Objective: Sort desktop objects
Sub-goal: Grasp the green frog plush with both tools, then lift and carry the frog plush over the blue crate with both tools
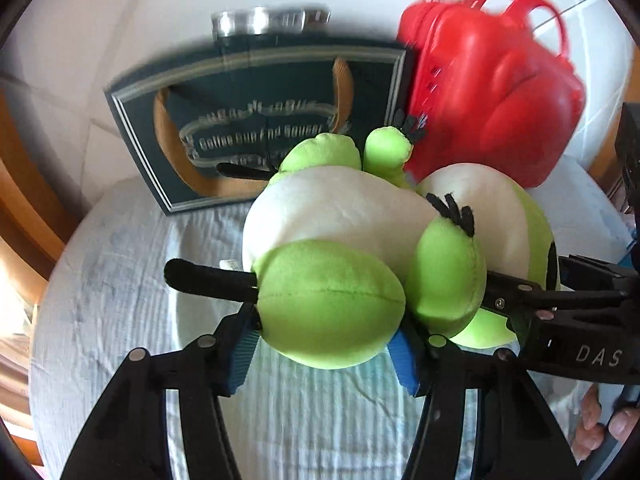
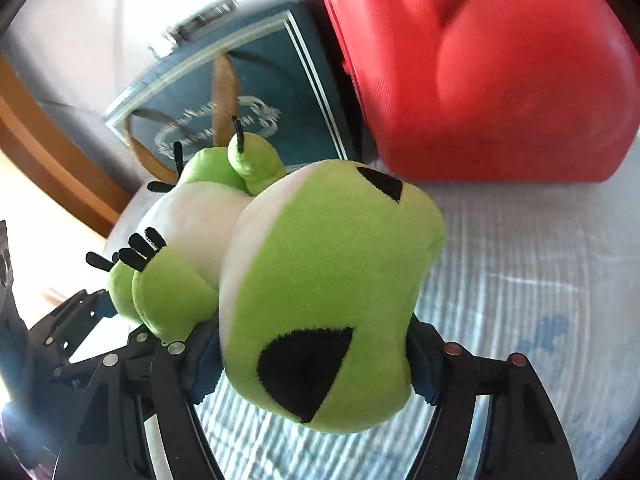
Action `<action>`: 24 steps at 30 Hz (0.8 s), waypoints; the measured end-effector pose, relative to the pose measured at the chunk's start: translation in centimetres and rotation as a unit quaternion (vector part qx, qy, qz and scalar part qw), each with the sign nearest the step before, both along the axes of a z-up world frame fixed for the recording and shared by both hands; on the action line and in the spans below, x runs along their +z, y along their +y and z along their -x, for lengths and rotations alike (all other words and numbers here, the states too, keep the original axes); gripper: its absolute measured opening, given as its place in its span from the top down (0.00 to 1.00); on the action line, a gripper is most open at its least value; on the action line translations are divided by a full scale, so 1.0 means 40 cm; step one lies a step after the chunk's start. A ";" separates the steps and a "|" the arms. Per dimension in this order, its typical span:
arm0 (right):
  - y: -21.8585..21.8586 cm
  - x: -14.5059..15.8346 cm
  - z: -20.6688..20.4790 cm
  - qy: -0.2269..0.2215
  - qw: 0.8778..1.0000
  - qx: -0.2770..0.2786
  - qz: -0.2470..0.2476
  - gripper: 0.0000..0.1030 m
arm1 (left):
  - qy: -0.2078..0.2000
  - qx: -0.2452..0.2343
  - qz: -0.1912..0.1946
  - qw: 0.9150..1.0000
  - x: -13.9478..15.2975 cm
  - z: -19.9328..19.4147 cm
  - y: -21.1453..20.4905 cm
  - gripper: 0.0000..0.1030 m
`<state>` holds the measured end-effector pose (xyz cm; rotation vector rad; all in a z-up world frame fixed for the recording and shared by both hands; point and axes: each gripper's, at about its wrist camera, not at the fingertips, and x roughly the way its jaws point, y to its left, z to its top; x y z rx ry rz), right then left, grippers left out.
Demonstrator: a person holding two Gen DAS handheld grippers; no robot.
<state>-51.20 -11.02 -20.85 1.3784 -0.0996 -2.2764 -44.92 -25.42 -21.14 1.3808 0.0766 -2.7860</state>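
Both tools clamp the floppy green-and-white plush frog [image 1: 344,240] over the white cloth-covered table [image 1: 120,300], left tool [image 1: 324,344] on a foot, right tool [image 2: 316,364] on its head, sharing the load, red plastic basket [image 1: 492,92] at one o'clock.

Pale ribbed cloth [image 1: 120,288] underneath

You see a lime-green plush [image 1: 332,312] with a white belly and black eyes, a red case [image 1: 492,100], a dark teal box [image 1: 256,92] with pale border lines, and a white ribbed cloth [image 2: 520,264].
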 end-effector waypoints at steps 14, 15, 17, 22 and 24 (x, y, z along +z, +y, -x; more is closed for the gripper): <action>0.163 0.416 -0.340 0.114 0.993 -0.022 0.028 0.28 | 0.117 -0.032 0.004 0.993 0.381 -0.297 0.139 0.45; 0.184 0.446 -0.375 0.123 0.992 -0.027 0.030 0.28 | 0.127 -0.038 0.000 0.991 0.409 -0.332 0.160 0.45; 0.241 0.502 -0.451 0.142 0.989 -0.038 0.032 0.28 | 0.150 -0.055 -0.005 0.987 0.466 -0.397 0.202 0.45; 0.374 0.612 -0.616 0.186 0.979 -0.076 0.025 0.28 | 0.189 -0.099 -0.011 0.977 0.565 -0.513 0.341 0.45; 0.457 0.654 -0.682 0.202 0.975 -0.094 0.017 0.28 | 0.203 -0.122 -0.017 0.972 0.598 -0.550 0.412 0.45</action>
